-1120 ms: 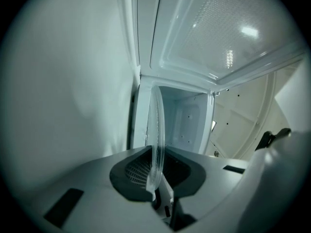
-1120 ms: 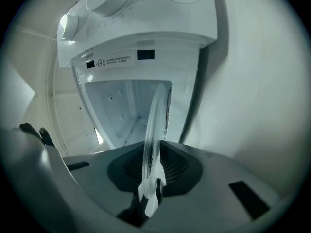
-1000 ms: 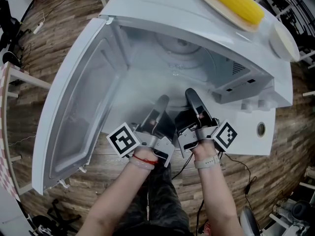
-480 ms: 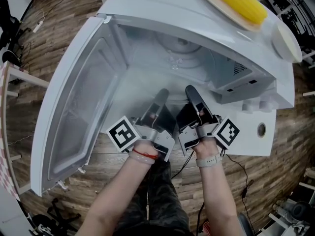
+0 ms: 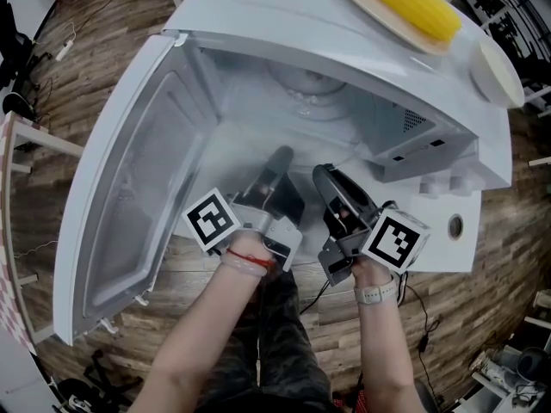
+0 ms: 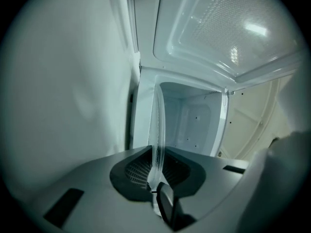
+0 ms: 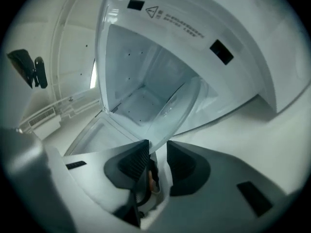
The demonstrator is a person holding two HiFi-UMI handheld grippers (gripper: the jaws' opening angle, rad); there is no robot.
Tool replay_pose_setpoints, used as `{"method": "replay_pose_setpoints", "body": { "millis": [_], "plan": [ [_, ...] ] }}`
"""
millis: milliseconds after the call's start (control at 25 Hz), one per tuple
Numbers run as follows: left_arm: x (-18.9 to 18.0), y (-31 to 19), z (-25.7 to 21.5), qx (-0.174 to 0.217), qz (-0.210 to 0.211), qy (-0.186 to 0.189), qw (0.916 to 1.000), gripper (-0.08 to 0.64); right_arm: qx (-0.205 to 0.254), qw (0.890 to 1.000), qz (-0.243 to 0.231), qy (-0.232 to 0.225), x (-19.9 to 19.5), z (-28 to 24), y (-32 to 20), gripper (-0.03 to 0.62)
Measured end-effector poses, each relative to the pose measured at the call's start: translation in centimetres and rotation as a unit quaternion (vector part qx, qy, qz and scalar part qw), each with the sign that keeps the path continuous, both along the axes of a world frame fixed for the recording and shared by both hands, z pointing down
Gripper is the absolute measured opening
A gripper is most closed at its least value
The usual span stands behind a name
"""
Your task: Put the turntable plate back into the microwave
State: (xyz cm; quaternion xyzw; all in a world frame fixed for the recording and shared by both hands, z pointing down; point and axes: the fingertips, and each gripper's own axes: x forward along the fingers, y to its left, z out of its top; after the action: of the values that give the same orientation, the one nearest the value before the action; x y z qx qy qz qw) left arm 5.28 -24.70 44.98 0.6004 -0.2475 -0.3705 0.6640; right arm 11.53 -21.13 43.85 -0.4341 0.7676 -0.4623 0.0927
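The clear glass turntable plate (image 5: 303,101) reaches into the open white microwave (image 5: 258,24), faint in the head view. Both grippers hold its near rim at the cavity mouth. My left gripper (image 5: 282,155) is shut on it. In the left gripper view the plate (image 6: 158,125) stands edge-on, rising from between the left gripper (image 6: 156,178) pads. My right gripper (image 5: 320,172) is beside it. In the right gripper view the tilted plate (image 7: 177,103) runs from the right gripper (image 7: 157,154) jaws into the cavity, its rim filling the narrow gap between the pads.
The microwave door (image 5: 129,188) hangs wide open at the left. On top of the microwave lie a corn cob on a plate (image 5: 405,3) and a white dish (image 5: 497,69). The control panel (image 5: 455,224) sits right of my right gripper. Wooden floor lies below.
My right gripper has drawn back a little toward the person and twisted, its marker cube now facing up. The left gripper has barely shifted, still on the plate.
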Motion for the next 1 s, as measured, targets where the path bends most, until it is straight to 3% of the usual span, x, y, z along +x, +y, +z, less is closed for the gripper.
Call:
{"method": "replay_pose_setpoints", "body": {
  "millis": [160, 440, 520, 680, 880, 1000],
  "plan": [
    [0.3, -0.1, 0.4, 0.001, 0.005, -0.004, 1.0, 0.048, 0.013, 0.993, -0.063, 0.1, -1.3, 0.7, 1.1, 0.11],
    [0.4, -0.6, 0.4, 0.005, 0.014, -0.021, 0.9997, 0.046, 0.054, 0.952, -0.115, 0.279, -2.4, 1.7, 0.7, 0.034],
    [0.4, -0.7, 0.4, 0.012, 0.017, -0.031, 0.9993, 0.045, 0.054, 0.949, -0.117, 0.287, -2.5, 1.9, 0.7, 0.026],
    [0.4, -0.9, 0.2, 0.023, 0.022, -0.054, 0.998, 0.046, 0.045, 0.956, -0.107, 0.269, -2.6, 1.9, 0.4, 0.021],
    [0.5, -0.2, -0.1, 0.022, 0.036, -0.047, 0.998, 0.046, 0.042, 0.958, -0.103, 0.264, -2.5, 1.8, -0.3, 0.02],
    [0.7, 0.8, -0.2, 0.025, 0.058, -0.071, 0.9954, 0.046, 0.039, 0.961, -0.097, 0.255, -2.3, 1.8, -0.7, 0.02]
  ]
}}
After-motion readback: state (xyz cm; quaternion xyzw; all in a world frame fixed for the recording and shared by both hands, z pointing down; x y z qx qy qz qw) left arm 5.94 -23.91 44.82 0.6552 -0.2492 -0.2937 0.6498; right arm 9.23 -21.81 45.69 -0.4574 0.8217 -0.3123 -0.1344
